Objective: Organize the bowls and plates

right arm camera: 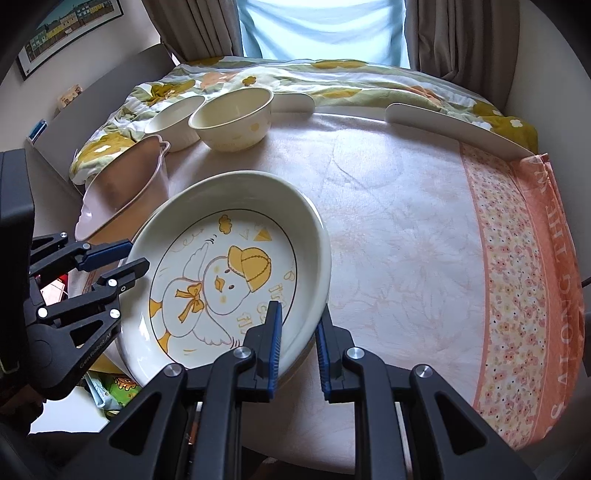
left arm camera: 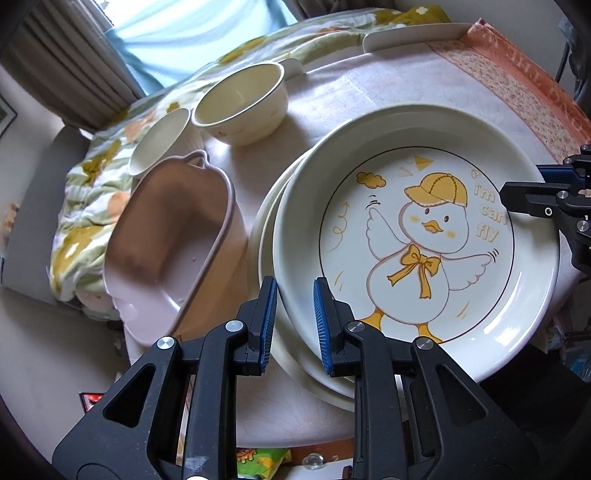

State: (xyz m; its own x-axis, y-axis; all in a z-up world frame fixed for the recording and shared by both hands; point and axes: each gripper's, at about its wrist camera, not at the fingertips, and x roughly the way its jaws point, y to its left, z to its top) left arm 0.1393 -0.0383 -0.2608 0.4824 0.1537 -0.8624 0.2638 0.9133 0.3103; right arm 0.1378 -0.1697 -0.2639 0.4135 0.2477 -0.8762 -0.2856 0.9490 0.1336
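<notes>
Left wrist view: the duck plate occupies the 3 o'clock half of the frame, nested on a plain cream plate whose rim shows along its 9 o'clock side. The stack rests on the counter, which carries a pale pink cloth. The left hand-held gripper sits at 6 o'clock with its jaws apart — one blue pad lies outside the plate rims, the other over the inner wall of the duck plate. The rims pass between the pads; the gap shows the pads are not pressed on them, so the left unit is released.

At 9 o'clock a pink handled dish stands just beside the stack. Beyond it, toward 11 o'clock, a white ribbed cup touches or nearly touches a cream bowl.

Right wrist view: the right hand-held gripper is at 6 o'clock, jaws apart and straddling the duck plate's rim — the inner pad over the plate's well, the outer pad over the cloth. No clamping is visible, so this unit is also released. The left hand-held gripper appears at 9 o'clock, at the plate's opposite edge.

A floral quilt lies behind the counter at 12 o'clock, in front of curtains.
</notes>
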